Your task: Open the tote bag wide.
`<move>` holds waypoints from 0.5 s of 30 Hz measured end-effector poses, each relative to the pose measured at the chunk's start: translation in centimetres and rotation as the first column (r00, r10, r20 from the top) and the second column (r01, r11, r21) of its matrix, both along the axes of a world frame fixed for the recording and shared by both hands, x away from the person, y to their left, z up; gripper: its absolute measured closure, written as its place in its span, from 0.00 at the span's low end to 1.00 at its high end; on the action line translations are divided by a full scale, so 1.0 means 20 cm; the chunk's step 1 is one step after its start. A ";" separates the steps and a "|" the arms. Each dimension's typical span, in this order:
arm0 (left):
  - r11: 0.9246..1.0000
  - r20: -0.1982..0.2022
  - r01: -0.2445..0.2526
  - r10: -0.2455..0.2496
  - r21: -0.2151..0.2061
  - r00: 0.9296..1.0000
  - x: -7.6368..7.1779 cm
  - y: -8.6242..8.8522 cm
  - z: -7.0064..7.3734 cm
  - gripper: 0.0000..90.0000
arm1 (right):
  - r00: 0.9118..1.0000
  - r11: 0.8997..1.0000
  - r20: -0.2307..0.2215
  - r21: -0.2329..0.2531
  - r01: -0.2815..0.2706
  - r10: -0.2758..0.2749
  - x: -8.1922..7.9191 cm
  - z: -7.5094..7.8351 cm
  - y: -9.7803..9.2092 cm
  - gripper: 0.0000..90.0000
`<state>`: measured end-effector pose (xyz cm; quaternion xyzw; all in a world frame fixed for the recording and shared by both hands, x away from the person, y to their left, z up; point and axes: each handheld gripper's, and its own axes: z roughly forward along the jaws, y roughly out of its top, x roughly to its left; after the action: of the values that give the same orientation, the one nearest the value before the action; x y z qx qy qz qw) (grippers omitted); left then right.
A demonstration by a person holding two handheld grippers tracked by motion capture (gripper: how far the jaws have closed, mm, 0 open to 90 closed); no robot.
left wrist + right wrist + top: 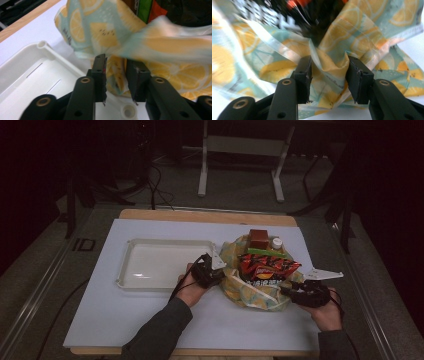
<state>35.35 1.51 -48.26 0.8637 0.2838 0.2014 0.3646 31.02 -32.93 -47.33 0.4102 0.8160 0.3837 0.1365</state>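
High view: a pale sheet covers a wooden table (150, 213); two forearms come in from the bottom edge, each hand holding a black gripper.
Bag: a soft cloth bag printed with lemon slices on pale blue-green (250, 292) sits right of centre on the sheet, mouth open upward.
Bag contents: a red and black snack packet (267, 267) lies across the top; behind it are a green strip, a brown box (259, 239) and a small white-capped bottle (276, 242).
Tray: an empty white tray (131, 270) lies just to the left of the bag, its near right corner close to the cloth.
Left gripper: (210, 274) at the bag's left edge, between tray and bag.
Left gripper view: the two jaws stand a little apart with a fold of lemon cloth (117, 75) between them — the cloth lies against both inner faces, though whether it is pinched tight I cannot tell. The tray's rim (45, 46) shows to the left.
Right gripper: (295, 292) at the bag's lower right edge.
Right gripper view: the jaws are partly open, wider than the left pair, with a bunched fold of the bag (329, 67) sitting in the gap — touching both jaws but not squeezed flat.
Blur: cloth near both cameras is smeared, so finer detail is unclear.
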 end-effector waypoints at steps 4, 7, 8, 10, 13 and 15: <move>1.000 0.003 -0.009 0.009 -0.005 1.000 -0.01 0.04 0.01 0.69 | 0.999 0.999 -0.020 -0.024 0.024 -0.025 0.00 -0.03 -0.01 0.63; 1.000 0.007 -0.018 0.018 -0.005 1.000 -0.02 0.08 0.02 0.68 | 1.000 1.000 -0.014 -0.017 0.018 -0.018 -0.01 -0.01 -0.02 0.60; 1.000 0.006 -0.024 0.024 -0.006 1.000 -0.02 0.09 0.02 0.68 | 1.000 1.000 -0.009 -0.010 0.015 -0.015 -0.02 0.00 -0.03 0.59; 1.000 0.006 -0.029 0.029 -0.004 1.000 -0.03 0.11 0.03 0.66 | 1.000 1.000 0.003 0.000 0.008 -0.008 -0.03 0.02 -0.04 0.57; 0.999 0.004 -0.045 0.045 0.002 0.999 -0.04 0.15 0.04 0.65 | 1.000 1.000 0.017 0.012 0.003 -0.004 -0.06 0.05 -0.06 0.56; 0.999 0.000 -0.053 0.053 0.003 0.999 -0.04 0.17 0.04 0.65 | 1.000 1.000 0.028 0.025 -0.001 0.000 -0.07 0.07 -0.07 0.55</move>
<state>34.50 4.91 -47.53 0.8563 0.3064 0.2116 0.3580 29.66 -34.37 -45.89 0.4063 0.8093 0.3994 0.1429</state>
